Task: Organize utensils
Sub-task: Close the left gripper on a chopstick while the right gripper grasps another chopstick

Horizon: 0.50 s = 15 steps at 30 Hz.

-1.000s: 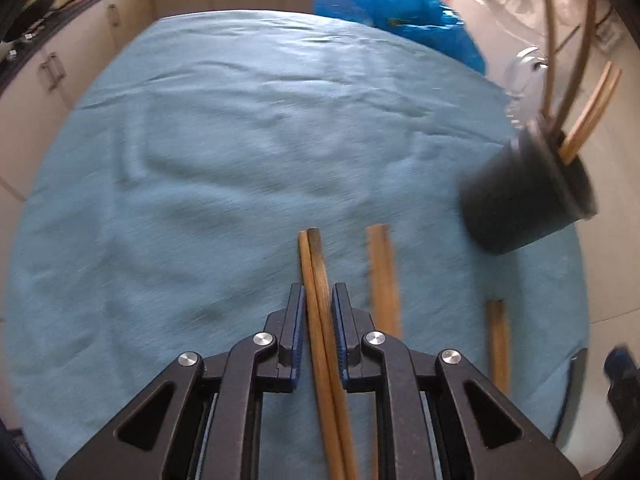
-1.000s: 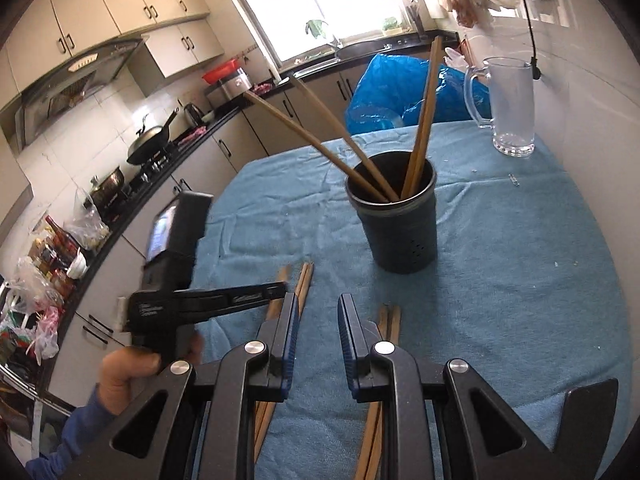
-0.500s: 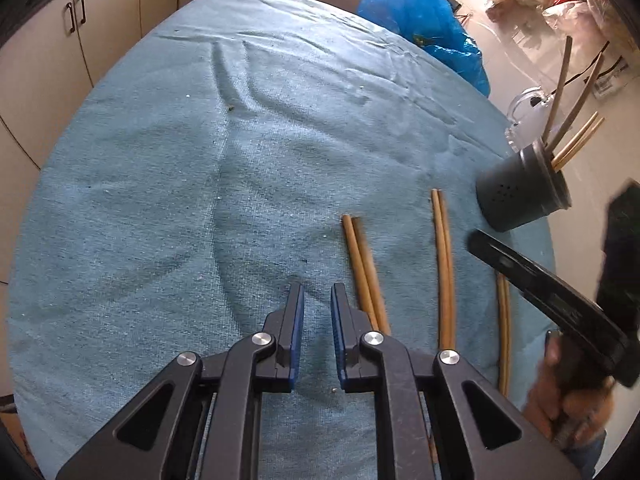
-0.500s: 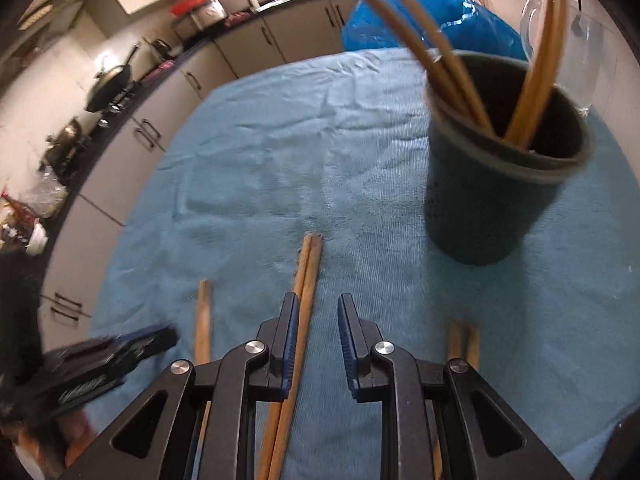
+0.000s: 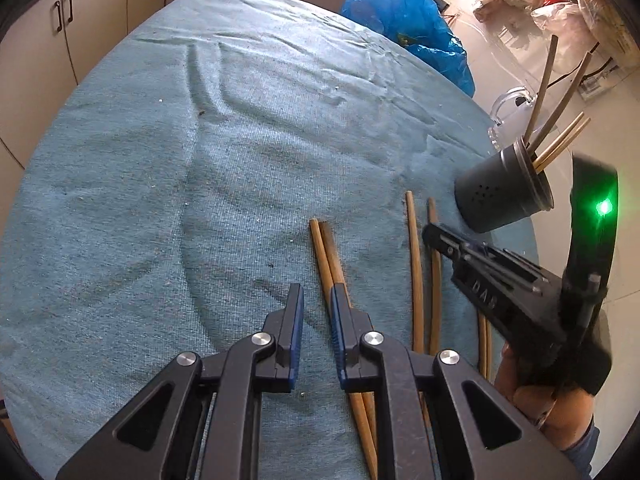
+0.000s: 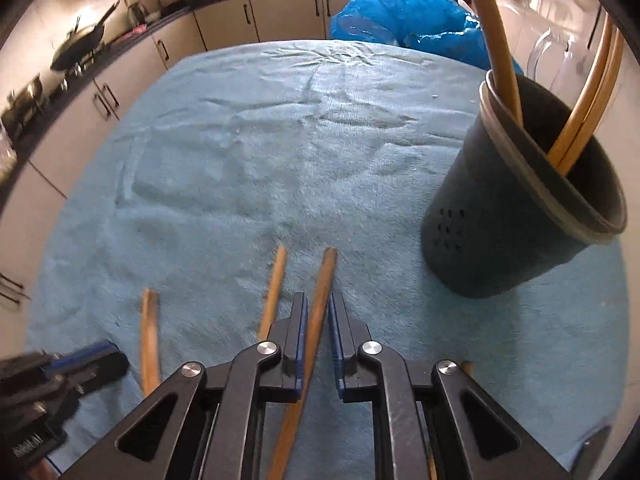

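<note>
Several wooden chopsticks lie on the blue cloth (image 5: 180,168). My left gripper (image 5: 316,292) is shut to a narrow gap with nothing in it; a pair of chopsticks (image 5: 325,248) lies just right of its right finger. My right gripper (image 6: 318,300) points steeply down, and its jaws close on one chopstick (image 6: 325,276), pinched between the pads. A second chopstick (image 6: 276,280) lies loose to its left, a third (image 6: 149,332) farther left. The dark holder (image 6: 500,216) stands upright at the right with several chopsticks (image 6: 584,120) in it. The left wrist view shows the right gripper (image 5: 430,234) beside the holder (image 5: 500,196).
A blue plastic bag (image 6: 400,12) lies at the table's far edge, and a clear glass jug (image 6: 552,52) stands behind the holder. Kitchen cabinets (image 6: 256,16) run beyond the table. A person's hand (image 5: 540,396) holds the right gripper. More chopsticks (image 5: 484,340) lie under it.
My left gripper let go of the chopstick pair and shifted to its left. My right gripper dropped toward the cloth near the holder and closed on one chopstick.
</note>
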Motion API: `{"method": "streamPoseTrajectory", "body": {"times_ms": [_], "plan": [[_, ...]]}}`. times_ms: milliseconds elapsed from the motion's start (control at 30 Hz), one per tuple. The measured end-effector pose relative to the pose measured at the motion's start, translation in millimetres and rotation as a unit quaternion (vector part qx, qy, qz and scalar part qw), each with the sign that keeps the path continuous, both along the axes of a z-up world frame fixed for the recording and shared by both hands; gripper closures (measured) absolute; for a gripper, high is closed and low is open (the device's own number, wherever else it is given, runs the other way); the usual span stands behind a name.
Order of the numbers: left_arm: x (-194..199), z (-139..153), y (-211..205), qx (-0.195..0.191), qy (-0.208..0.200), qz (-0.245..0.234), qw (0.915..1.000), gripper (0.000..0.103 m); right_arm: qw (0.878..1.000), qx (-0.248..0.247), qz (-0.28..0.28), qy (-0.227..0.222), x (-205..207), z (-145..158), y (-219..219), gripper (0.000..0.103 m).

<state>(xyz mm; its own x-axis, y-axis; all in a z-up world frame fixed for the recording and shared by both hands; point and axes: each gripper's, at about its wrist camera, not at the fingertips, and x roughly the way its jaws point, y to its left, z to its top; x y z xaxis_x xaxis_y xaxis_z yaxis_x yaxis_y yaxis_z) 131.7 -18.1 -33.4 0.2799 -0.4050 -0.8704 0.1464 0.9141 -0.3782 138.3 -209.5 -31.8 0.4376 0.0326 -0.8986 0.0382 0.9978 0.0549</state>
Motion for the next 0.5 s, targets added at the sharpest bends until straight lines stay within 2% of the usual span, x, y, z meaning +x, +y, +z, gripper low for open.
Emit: {"method": "streamPoseTrajectory", "body": {"times_ms": [167,333,500], "plan": [[1.9,0.8,-9.5,0.009,-0.001,-0.003,1.0,0.09,1.0,-0.004,0.006,-0.002,-14.1,0.5,-6.3,0.093],[3.9,-4.0,-15.4,0.036,-0.001,0.009,0.9993,0.09,0.999,0.033,0.003,0.003,-29.6,1.2,-19.1,0.094],[9.0,-8.4,-19.6,0.036,0.002,0.007,0.9993,0.09,0.998,0.057,0.002,0.006,-32.5,1.0,-19.5,0.094]]}}
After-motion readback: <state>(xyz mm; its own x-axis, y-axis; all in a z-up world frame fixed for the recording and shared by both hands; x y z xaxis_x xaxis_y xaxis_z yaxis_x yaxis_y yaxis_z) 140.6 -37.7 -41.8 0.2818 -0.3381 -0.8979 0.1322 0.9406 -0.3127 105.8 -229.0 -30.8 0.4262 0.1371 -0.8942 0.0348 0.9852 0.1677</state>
